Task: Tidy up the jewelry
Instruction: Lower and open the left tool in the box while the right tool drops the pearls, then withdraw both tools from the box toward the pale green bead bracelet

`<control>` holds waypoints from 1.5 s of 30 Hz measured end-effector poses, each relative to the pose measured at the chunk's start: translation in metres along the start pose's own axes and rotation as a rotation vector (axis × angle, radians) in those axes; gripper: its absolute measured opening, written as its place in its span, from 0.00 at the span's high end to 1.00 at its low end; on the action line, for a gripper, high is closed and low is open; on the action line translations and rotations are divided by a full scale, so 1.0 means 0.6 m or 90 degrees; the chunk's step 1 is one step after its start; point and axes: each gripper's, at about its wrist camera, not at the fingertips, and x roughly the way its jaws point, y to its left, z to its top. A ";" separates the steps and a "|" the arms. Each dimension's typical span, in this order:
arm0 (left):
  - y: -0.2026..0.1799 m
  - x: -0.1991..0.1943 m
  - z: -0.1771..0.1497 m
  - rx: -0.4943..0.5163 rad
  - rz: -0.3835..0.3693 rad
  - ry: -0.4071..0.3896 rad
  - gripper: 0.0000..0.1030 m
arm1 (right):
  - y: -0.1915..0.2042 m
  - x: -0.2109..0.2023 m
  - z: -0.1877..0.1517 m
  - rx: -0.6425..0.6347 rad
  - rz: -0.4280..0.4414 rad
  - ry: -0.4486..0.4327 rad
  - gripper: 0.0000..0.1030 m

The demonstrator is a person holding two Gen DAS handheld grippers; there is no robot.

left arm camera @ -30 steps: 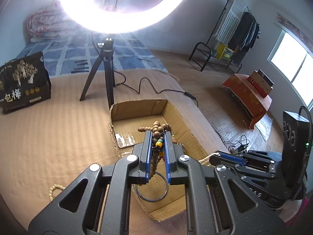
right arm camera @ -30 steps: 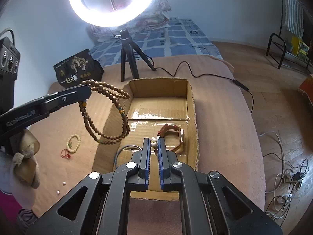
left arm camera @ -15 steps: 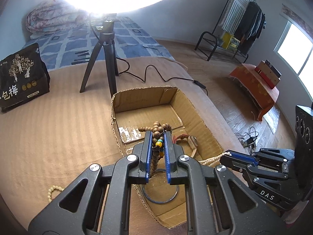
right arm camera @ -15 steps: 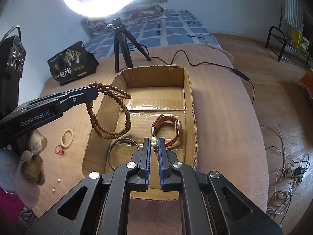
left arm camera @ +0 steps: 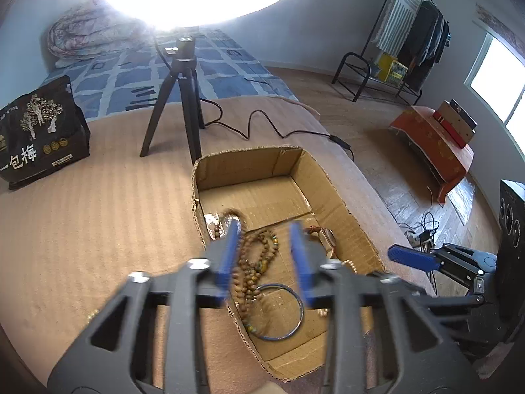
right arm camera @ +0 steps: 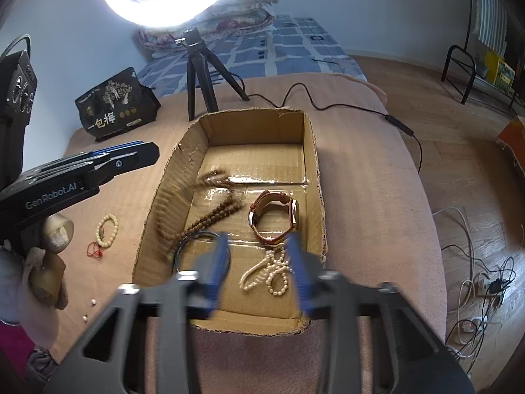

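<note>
An open cardboard box (right arm camera: 311, 151) (left arm camera: 334, 193) sits on the tan blanket. In it lie a brown wooden bead necklace (right arm camera: 210, 213) (left arm camera: 252, 269), a dark bangle (right arm camera: 183, 249) (left arm camera: 295, 312), a brown-strap watch (right arm camera: 275, 220) and a white pearl string (right arm camera: 269, 269). The necklace is blurred, falling along the box's left side. My left gripper (left arm camera: 265, 256) (right arm camera: 124, 157) is open above the box's left part. My right gripper (right arm camera: 259, 266) (left arm camera: 407, 256) is open over the pearl string at the box's near end.
A cream bead bracelet with red cord (right arm camera: 106, 229) lies on the blanket left of the box, with loose beads (right arm camera: 88, 308) nearby. A ring-light tripod (right arm camera: 197, 75) and a black bag (right arm camera: 115, 105) stand behind the box. A cable (right arm camera: 361, 108) runs off to the right.
Both grippers opened. The left let go of the wooden bead necklace and the right let go of the pearl string; both pieces dropped into the box.
</note>
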 end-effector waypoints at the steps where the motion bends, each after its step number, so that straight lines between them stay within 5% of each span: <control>1: 0.002 -0.002 0.000 -0.001 0.001 -0.004 0.58 | 0.002 -0.001 0.000 -0.003 -0.003 -0.002 0.49; 19: 0.024 -0.063 -0.015 0.029 0.028 -0.019 0.58 | 0.028 -0.019 0.001 -0.008 0.007 -0.020 0.46; 22: 0.037 -0.082 -0.019 0.035 0.037 -0.023 0.58 | 0.036 -0.026 0.003 -0.004 0.007 -0.031 0.37; 31: 0.102 -0.149 -0.044 0.051 0.068 -0.032 0.58 | 0.064 -0.029 0.011 0.010 0.000 -0.051 0.22; 45: 0.228 -0.213 -0.146 0.023 0.112 0.012 0.58 | 0.150 -0.004 0.028 -0.029 0.013 -0.060 0.22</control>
